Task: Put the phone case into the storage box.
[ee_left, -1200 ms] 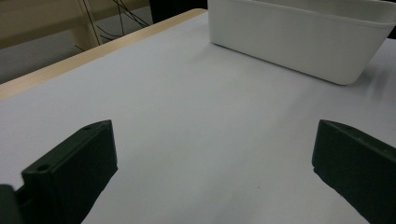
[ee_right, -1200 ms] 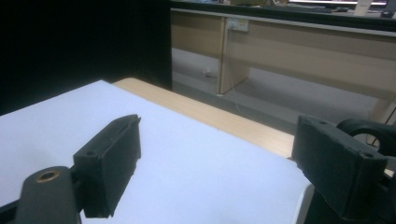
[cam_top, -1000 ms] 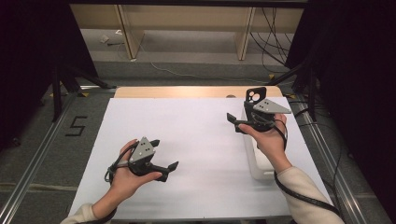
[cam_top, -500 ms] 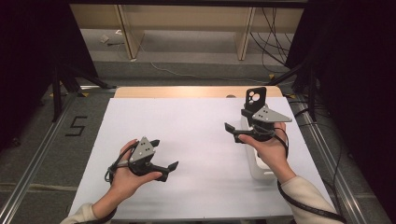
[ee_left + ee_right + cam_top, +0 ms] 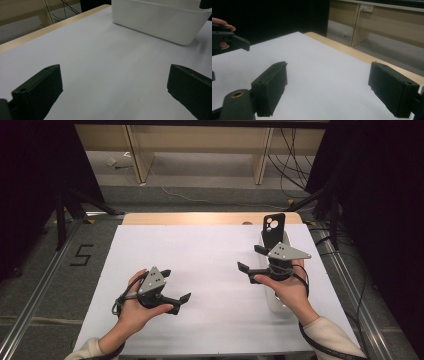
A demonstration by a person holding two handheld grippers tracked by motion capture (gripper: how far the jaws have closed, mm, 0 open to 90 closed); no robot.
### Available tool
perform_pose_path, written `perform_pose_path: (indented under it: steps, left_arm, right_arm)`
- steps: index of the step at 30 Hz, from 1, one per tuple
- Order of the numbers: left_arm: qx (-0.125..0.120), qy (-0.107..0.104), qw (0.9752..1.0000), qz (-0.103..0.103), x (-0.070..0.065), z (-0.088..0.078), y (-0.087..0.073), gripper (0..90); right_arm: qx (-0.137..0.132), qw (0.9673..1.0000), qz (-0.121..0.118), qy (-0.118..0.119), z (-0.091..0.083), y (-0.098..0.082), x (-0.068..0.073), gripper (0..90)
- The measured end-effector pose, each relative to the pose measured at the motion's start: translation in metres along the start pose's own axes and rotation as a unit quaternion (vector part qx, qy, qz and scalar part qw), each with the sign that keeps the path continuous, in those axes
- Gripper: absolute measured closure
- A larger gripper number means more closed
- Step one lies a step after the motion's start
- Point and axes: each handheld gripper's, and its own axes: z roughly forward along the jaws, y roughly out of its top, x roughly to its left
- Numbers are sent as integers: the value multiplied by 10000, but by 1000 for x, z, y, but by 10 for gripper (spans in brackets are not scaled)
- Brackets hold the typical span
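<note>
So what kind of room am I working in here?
Most likely a lab or recording workspace, not a home: a table covered in plain white, a floor marking "5" beside it, loose cables on the floor, and black curtains at both sides.

White table (image 5: 200, 250); white bin (image 5: 160, 22) on right.

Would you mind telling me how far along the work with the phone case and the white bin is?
Done: the black phone case stands in the white bin, leaning at its far end. In hand: nothing; the right gripper hovers open beside the bin, and the left gripper is open over bare table. Left: any grasp of the case has not yet begun.
</note>
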Motion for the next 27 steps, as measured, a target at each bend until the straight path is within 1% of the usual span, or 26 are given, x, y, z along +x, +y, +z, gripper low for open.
perform_pose_path:
  steps: [6,12,14,16,19,27]
  left_arm:
    - [-4,-5,10000,-3,0,0,0,0]
    - [-8,5,10000,-8,0,0,0,0]
    - [-12,6,10000,-12,0,0,0,0]
    - [-8,9,10000,-14,0,0,0,0]
    - [-13,15,10000,-15,1,0,0,0]
    - [-16,13,10000,-37,2,-1,0,0]
  right_arm:
    - [25,9999,-43,127,-8,-4,5,167]
    - [26,9997,23,233,-15,-9,6,168]
    - [17,9996,-3,285,-17,-10,8,171]
    - [7,9996,-13,293,-19,-11,8,171]
    - [8,9994,51,344,-23,-12,10,171]
    - [30,9993,65,372,-28,-14,13,171]
